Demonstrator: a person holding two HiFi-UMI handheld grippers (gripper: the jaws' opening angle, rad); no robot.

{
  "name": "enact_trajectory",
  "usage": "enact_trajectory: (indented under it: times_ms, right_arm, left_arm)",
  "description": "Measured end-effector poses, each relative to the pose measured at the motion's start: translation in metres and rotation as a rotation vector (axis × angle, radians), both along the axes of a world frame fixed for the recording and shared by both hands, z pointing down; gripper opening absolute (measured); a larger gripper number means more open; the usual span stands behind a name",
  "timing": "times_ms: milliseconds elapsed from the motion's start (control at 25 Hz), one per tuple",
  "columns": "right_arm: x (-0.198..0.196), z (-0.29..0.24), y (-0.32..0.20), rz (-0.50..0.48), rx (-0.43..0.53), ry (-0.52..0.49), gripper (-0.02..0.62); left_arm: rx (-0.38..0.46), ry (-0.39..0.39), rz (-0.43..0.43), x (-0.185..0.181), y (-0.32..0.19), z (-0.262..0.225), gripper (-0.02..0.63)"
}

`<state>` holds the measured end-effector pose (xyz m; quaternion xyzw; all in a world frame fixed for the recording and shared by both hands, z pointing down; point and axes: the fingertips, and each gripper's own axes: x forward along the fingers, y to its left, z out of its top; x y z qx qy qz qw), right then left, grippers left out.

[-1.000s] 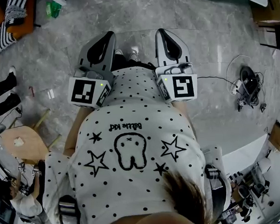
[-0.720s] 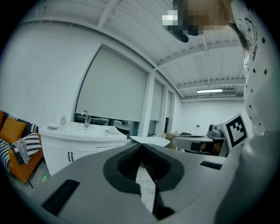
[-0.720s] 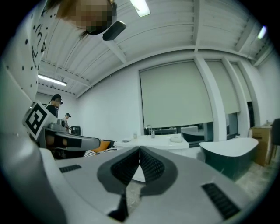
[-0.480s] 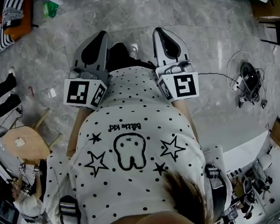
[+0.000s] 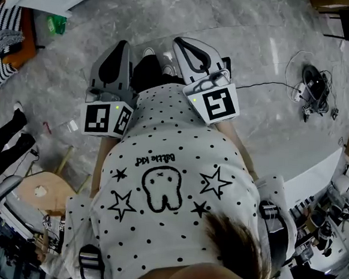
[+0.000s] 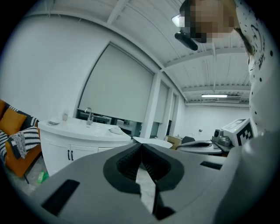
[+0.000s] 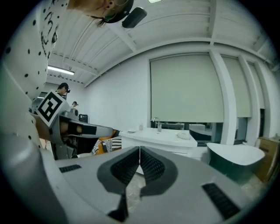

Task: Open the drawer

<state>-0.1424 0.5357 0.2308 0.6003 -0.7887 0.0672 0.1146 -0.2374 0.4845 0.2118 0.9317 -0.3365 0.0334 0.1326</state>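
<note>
While the person in the dotted shirt stands on the marble floor, both tools are carried side by side just ahead of the waist, pointing nearly level into the room. Judgement: this is a carrying posture, not a working one. Nothing lies within reach of either tool, so the work on the drawer has not begun.

Finding, left hand-held gripper: jaws fully together, ribbed pads meeting at the tip, nothing between them, touching nothing. Finding, right hand-held gripper: the same, jaws closed tip to tip and empty. Closed jaws suit an approach, I judge, since there is nothing to carry. They would have to part, or hook, once a pull is reached. The left marker cube sits at the rear of its tool, close against the shirt.

Further out, on the floor to the person's right, a tangle of cables lies well apart from the feet. A wooden stool stands off to the left.

Farthest, across the room, a white vanity counter carries a faucet. The cabinet below it shows two dark handles set close together. As to the drawer: no drawer front can be made out in any view. If it belongs to that vanity, it is well away from both tools, and whether it is shut cannot be told.
</note>
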Motion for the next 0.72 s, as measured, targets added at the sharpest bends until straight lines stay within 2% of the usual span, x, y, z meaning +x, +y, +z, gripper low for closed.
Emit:
enact_trajectory:
  times_ms: [360, 520, 720]
  right_arm:
    - [-0.006, -0.003, -0.078, 0.015, -0.021, -0.015, 0.014]
    - [-0.013, -0.007, -0.095, -0.013, -0.012, -0.008, 0.014]
    - [-0.015, -0.01, -0.111, 0.002, 0.005, -0.016, 0.014]
  left_arm:
    - [0.016, -0.01, 0.052, 0.008, -0.078, -0.022, 0.006]
    - [0.023, -0.015, 0.075, 0.014, -0.09, -0.025, 0.006]
    - [0.021, -0.017, 0.084, 0.012, -0.105, -0.024, 0.006]
